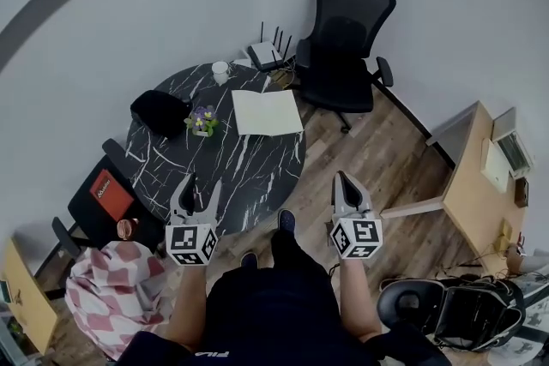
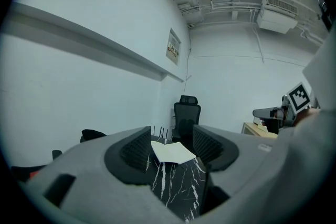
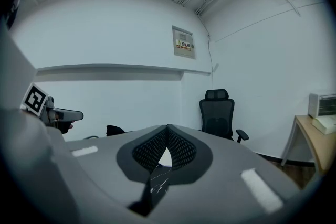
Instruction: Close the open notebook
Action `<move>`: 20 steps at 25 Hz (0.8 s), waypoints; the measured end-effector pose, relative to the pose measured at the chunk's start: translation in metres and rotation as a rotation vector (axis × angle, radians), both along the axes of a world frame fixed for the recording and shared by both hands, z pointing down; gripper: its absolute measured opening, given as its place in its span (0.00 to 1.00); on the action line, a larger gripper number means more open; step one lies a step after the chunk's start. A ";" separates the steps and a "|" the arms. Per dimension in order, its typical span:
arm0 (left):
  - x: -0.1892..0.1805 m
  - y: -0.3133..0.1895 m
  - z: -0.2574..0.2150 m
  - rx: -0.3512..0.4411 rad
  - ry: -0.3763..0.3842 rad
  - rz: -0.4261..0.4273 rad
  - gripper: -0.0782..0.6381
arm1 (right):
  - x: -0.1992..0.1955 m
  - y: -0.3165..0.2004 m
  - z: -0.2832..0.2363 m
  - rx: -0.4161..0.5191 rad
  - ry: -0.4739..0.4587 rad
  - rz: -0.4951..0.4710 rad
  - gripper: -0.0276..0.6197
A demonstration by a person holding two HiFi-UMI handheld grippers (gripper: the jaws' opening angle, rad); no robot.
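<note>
The open notebook (image 1: 267,111) lies flat with white pages up on the far right part of the round black marble table (image 1: 249,171). My left gripper (image 1: 200,184) hovers over the table's near edge, open, with nothing between its fingers. In the left gripper view the notebook (image 2: 173,153) shows far ahead between the spread jaws of the left gripper (image 2: 172,140). My right gripper (image 1: 343,181) is off the table's right side over the wooden floor. Its tips meet in the right gripper view, so the right gripper (image 3: 168,131) is shut and holds nothing.
A black office chair (image 1: 347,39) stands behind the table, near a router (image 1: 268,56). A white cup (image 1: 220,71), a small flower pot (image 1: 202,122) and a black bag (image 1: 159,111) sit on the table's left half. A wooden desk (image 1: 480,184) is at the right.
</note>
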State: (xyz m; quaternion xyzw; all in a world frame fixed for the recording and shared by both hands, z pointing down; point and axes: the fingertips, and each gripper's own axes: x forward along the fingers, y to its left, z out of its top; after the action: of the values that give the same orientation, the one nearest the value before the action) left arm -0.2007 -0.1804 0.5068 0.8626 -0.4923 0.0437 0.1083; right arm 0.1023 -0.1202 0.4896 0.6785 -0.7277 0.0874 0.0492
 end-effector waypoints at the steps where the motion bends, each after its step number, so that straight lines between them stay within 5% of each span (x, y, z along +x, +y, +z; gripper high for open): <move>1: 0.005 -0.007 0.002 0.002 -0.001 -0.002 0.45 | 0.004 -0.008 -0.001 0.010 0.005 -0.006 0.06; 20: 0.076 -0.129 0.095 -0.189 -0.050 -0.035 0.43 | 0.059 -0.110 0.022 -0.028 -0.041 -0.080 0.06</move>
State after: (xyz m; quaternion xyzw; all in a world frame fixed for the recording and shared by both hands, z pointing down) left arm -0.1243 -0.3098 0.6020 0.8385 -0.5034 0.1096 0.1776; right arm 0.1614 -0.2298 0.5114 0.6461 -0.7539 0.1096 0.0471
